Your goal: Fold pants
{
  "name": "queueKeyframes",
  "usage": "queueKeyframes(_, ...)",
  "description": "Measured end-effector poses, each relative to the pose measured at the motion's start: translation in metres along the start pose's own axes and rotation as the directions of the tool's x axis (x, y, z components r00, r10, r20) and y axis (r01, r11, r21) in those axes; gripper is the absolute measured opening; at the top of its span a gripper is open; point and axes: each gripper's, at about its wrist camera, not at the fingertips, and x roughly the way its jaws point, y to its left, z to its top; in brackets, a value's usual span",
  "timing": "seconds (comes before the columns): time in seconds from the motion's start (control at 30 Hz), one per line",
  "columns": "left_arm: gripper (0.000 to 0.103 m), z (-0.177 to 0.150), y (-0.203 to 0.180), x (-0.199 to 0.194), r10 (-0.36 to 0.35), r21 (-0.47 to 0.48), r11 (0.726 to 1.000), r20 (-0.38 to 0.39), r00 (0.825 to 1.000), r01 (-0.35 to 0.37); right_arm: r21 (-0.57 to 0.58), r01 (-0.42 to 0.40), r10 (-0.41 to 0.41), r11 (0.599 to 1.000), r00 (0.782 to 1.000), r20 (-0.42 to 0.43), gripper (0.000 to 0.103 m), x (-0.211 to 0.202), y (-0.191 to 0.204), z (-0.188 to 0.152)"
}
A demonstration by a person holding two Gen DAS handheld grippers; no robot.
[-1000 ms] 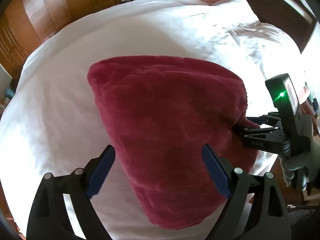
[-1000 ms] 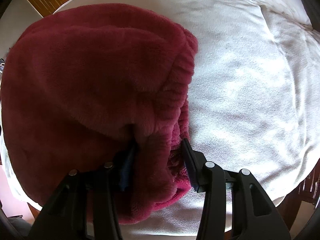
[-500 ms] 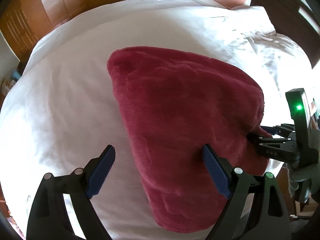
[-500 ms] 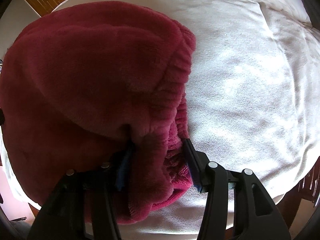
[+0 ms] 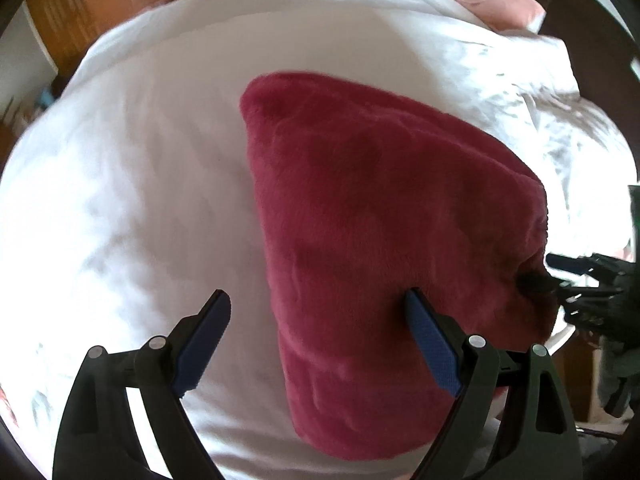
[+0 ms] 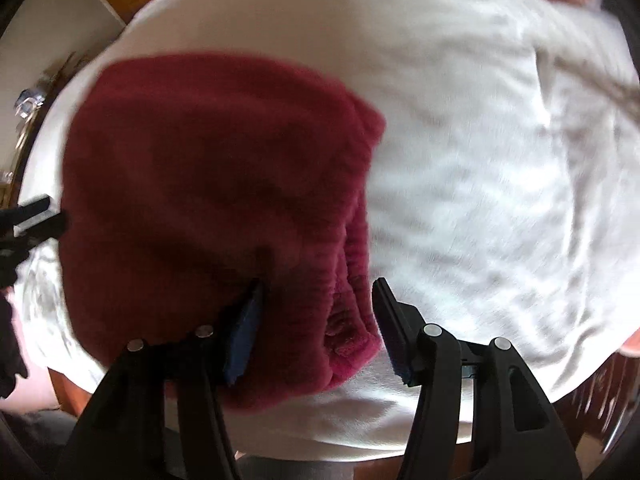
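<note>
A: Near the front edge of the bed (image 5: 132, 184), what was seen?

B: The folded red pants (image 5: 384, 216) were laid on the white cover, close to that front edge and toward its right-hand corner — a thick, plush bundle, with the ribbed waistband (image 6: 352, 264) turned toward the right side in the right wrist view.

A: And how was the left gripper (image 5: 316, 340) set?

B: It was held spread wide above the cloth. Nothing was pinched; one blue pad was seen over bare sheet, the other over the left part of the bundle, and no pressing could be made out.

A: The right gripper (image 6: 318, 320)?

B: Its jaws were opening. The waistband end of the pants was still found between them — the left pad lay against the plush, the right pad stood clear of the cloth with a gap showing. The picture was blurred there, so a light touch on the left side could not be ruled out.

A: Anything else noted?

B: A pink pillow (image 5: 492, 4) was seen at the far end of the bed, and wooden furniture (image 5: 88, 4) beyond the far left corner.
</note>
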Motion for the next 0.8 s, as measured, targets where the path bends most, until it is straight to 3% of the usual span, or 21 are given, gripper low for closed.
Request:
queueKeyframes(0.1, 0.087, -0.016, 0.009, -0.004, -0.036, -0.064, 0.997, -0.020, 0.999, 0.034, -0.052, -0.038, 0.041, 0.998, 0.997, 0.059, 0.056, -0.028, 0.012, 0.015)
queueKeyframes(0.23, 0.087, -0.039, 0.019, -0.004, -0.102, -0.162, 0.982, -0.042, 0.994, 0.094, -0.153, -0.112, 0.131, 0.982, 0.984, 0.121, 0.058, -0.049, 0.045, 0.061)
queueKeyframes(0.47, 0.087, -0.065, 0.025, 0.002, -0.157, -0.275, 0.951, -0.040, 0.987, 0.141, -0.294, -0.250, 0.281, 0.923, 0.957, 0.071, 0.058, -0.030, 0.125, 0.146)
queueKeyframes(0.63, 0.087, -0.077, 0.032, 0.009, -0.201, -0.347, 0.920, -0.013, 0.980, 0.184, -0.381, -0.258, 0.280, 0.888, 0.960, 0.003, 0.058, 0.004, 0.179, 0.180)
queueKeyframes(0.77, 0.087, -0.085, 0.039, 0.012, -0.242, -0.386, 0.894, 0.011, 0.970, 0.228, -0.428, -0.230, 0.209, 0.874, 0.973, -0.097, 0.057, 0.050, 0.210, 0.195)
queueKeyframes(0.8, 0.083, -0.086, 0.039, 0.013, -0.259, -0.389, 0.888, 0.016, 0.966, 0.245, -0.443, -0.221, 0.185, 0.869, 0.975, -0.124, 0.040, 0.059, 0.214, 0.193)
